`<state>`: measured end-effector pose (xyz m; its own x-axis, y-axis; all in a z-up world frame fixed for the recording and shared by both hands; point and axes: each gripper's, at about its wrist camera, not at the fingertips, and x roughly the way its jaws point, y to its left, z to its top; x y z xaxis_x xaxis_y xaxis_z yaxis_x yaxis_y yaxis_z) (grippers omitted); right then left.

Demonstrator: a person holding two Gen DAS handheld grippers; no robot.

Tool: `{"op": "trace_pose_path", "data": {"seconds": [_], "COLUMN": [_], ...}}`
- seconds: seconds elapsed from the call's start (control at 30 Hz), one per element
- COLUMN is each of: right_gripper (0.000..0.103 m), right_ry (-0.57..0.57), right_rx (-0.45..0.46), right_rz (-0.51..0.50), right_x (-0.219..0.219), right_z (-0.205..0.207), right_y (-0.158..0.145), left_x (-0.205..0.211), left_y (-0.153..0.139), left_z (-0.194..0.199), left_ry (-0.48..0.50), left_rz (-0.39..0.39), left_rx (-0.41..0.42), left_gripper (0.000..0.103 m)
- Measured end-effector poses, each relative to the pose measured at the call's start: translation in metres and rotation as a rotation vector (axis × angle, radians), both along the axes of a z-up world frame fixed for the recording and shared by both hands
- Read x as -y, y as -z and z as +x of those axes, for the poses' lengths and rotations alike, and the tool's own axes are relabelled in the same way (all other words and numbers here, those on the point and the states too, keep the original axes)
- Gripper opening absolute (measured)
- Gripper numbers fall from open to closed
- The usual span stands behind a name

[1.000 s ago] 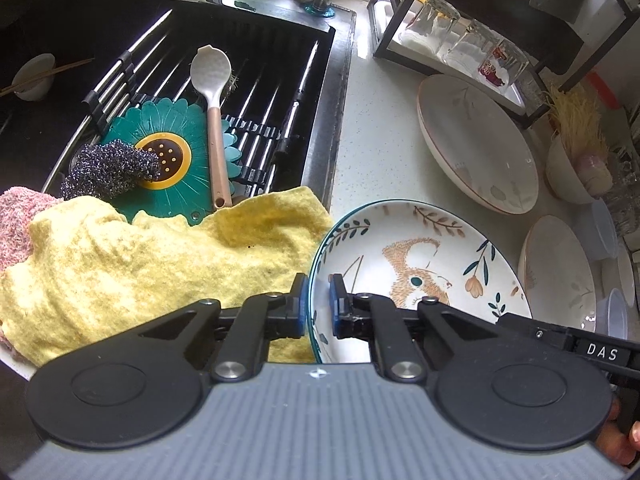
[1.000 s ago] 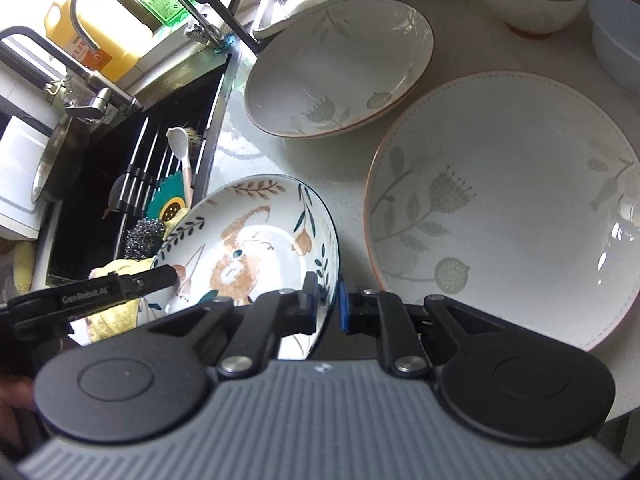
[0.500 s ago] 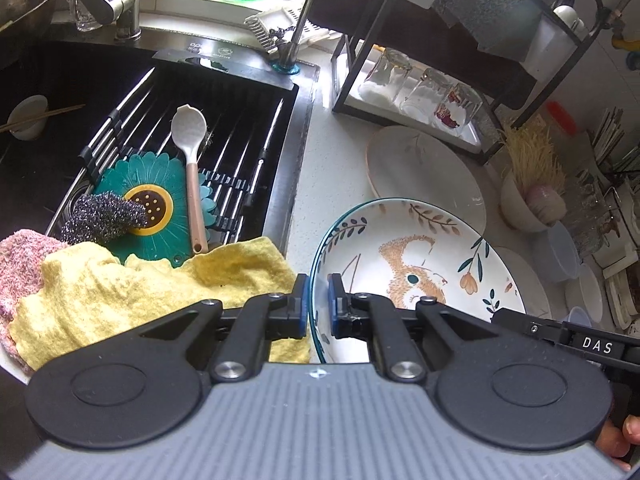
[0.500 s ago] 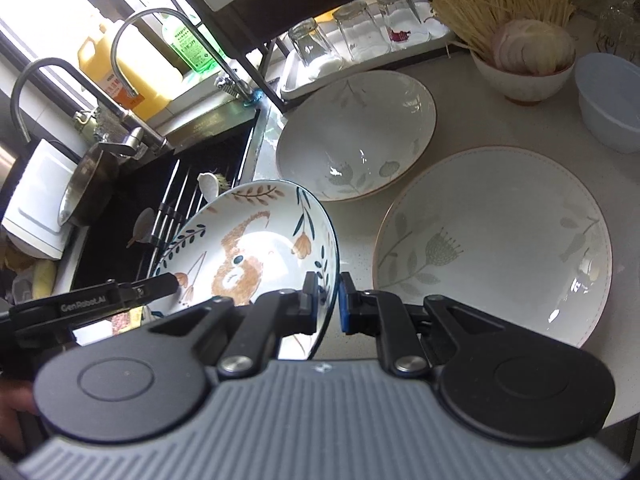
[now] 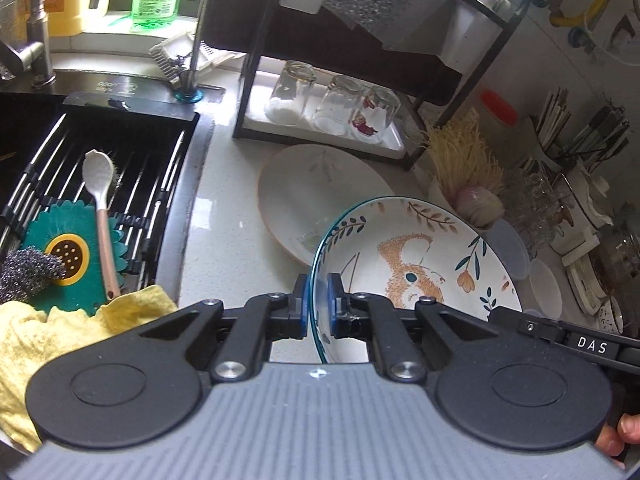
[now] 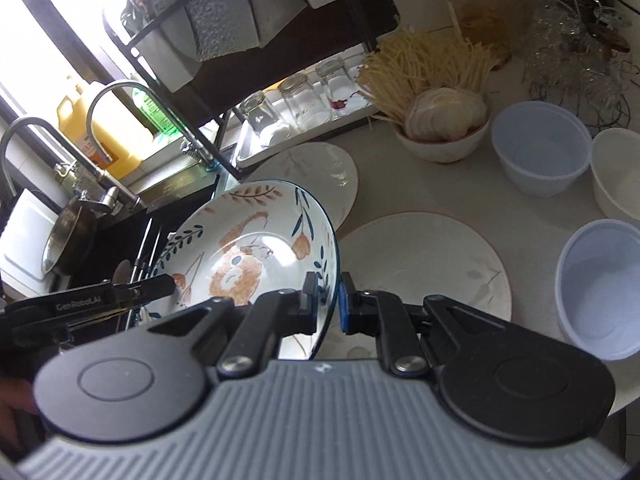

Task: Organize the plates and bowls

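Two grippers, left gripper (image 5: 318, 306) and right gripper (image 6: 329, 306), pinch opposite rims of the squirrel bowl (image 5: 416, 264) (keep it level, move both together).

The right tongs (image 6: 329, 305) pinch the right rim of the painted bowl (image 6: 248, 248), which hangs tilted above the worktop (image 6: 532, 216) — the left tongs (image 6: 160, 286) grip its left rim. Two white plates lie beneath: one (image 6: 424, 272) near and right, one (image 6: 316, 176) farther back by the glass rack (image 6: 304, 116). Three plastic bowls (image 6: 540, 152) stand far right — beside a bowl of sliced onion (image 6: 444, 120).
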<state>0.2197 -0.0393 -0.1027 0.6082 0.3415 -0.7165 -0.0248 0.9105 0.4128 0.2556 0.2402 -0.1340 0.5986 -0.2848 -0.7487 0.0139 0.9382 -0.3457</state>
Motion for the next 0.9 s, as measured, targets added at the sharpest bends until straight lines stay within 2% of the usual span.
{"op": "trace_pose_path", "data": {"seconds": [0.17,0.4,0.73,0.9], "right_gripper": [0.013,0.013,0.014,0.014], "right_ry": [0.06,0.15,0.236,0.265], "right_rx": [0.015,-0.013,-0.057,-0.06], "right_rz": [-0.011,-0.024,-0.049,-0.087], "right_x": [0.026,0.049,0.062,0.061], "right_z": [-0.004,-0.014,-0.025,-0.026], "right_y": [0.001,0.02,0.047,0.05], "left_x": [0.03,0.062,0.093,0.103], "left_y": [0.001,0.022,0.052,0.062], "left_z": [0.014,0.024,0.039,0.048], "left_ry": [0.072,0.138,0.221,0.259], "left_rz": [0.007,0.018,0.056,0.072], "left_rx": [0.011,-0.028,-0.061,-0.077], "left_gripper": [0.011,0.011,0.011,0.012]}}
